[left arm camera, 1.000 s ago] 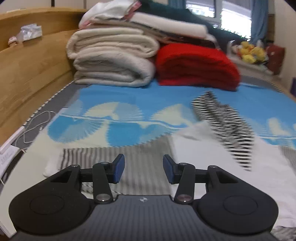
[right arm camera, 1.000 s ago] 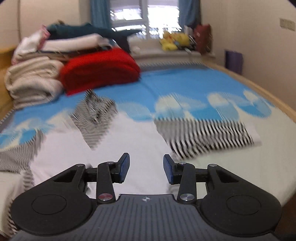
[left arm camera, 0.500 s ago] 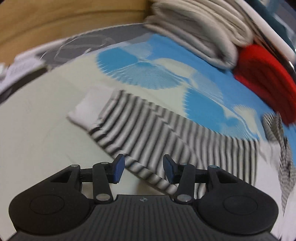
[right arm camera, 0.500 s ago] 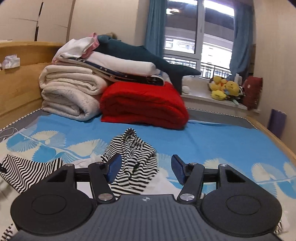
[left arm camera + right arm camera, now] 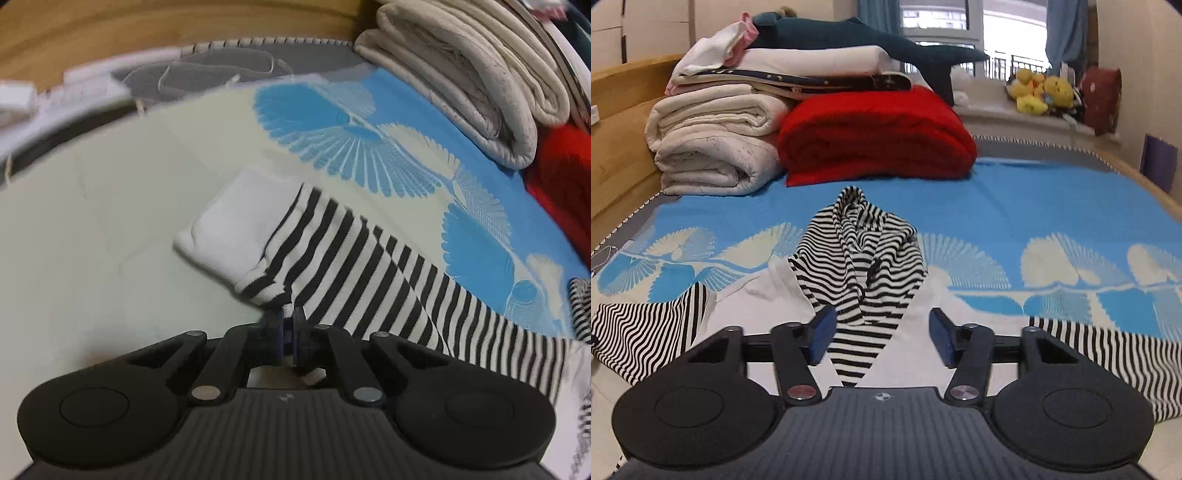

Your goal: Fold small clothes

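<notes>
A small white garment with black-and-white striped sleeves and hood lies spread on the bed. In the left wrist view my left gripper [image 5: 288, 326] is shut on the near edge of the left striped sleeve [image 5: 369, 266], close to its white cuff [image 5: 236, 229]. In the right wrist view my right gripper [image 5: 882, 338] is open and empty, low over the white body [image 5: 916, 347], just in front of the striped hood [image 5: 860, 251]. The left sleeve [image 5: 646, 325] and right sleeve [image 5: 1115, 354] stretch out to either side.
Folded cream quilts [image 5: 713, 147], a red blanket [image 5: 875, 136] and a dark plush shark [image 5: 871, 37] are stacked at the bed's far end. A wooden bed frame [image 5: 147, 40] and white cables [image 5: 214, 74] run along the left. Yellow plush toys [image 5: 1038, 92] sit on the windowsill.
My left gripper swung down to the left sleeve and shut on its edge, lifting a fold. My right gripper rose to face the hood and opened a little wider.
</notes>
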Tool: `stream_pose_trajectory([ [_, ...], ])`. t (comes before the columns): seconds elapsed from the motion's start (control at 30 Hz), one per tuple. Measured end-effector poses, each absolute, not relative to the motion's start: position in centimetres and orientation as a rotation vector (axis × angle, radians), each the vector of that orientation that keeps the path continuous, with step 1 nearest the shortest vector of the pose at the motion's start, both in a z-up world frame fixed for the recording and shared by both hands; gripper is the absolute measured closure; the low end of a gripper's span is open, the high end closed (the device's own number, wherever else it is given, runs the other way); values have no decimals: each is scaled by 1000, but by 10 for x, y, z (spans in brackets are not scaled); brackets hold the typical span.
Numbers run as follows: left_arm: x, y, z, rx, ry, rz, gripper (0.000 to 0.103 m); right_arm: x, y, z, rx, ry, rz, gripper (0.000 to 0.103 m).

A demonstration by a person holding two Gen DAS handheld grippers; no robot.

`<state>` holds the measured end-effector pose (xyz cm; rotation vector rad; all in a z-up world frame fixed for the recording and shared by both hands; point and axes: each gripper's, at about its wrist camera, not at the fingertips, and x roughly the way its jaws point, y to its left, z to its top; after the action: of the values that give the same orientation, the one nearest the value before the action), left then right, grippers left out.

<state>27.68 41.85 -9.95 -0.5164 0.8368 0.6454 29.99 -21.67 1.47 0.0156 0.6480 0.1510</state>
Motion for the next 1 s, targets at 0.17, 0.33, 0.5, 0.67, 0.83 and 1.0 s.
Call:
stream_pose_trajectory([
  [0.17,286,362,-43,-344,686,608,99,298,-229,13,19,655,121,73],
  [0.33,288,257,9,-336,569,345,99,292,-248,8,53,706,86,81],
  [0.5,296,127,21,-343,662,-160,95,288,-256,-1,69,753,67,81],
  [0.67,301,92,16,-220,723,-249,76,293,-255,-13,77,803,62,79],
  [0.83,318,136,-8,-195,797,54,72,309,-252,-21,168,861,65,79],
  [1.0,334,172,-19,-220,839,136,72,327,-228,-35,185,928,118,74],
])
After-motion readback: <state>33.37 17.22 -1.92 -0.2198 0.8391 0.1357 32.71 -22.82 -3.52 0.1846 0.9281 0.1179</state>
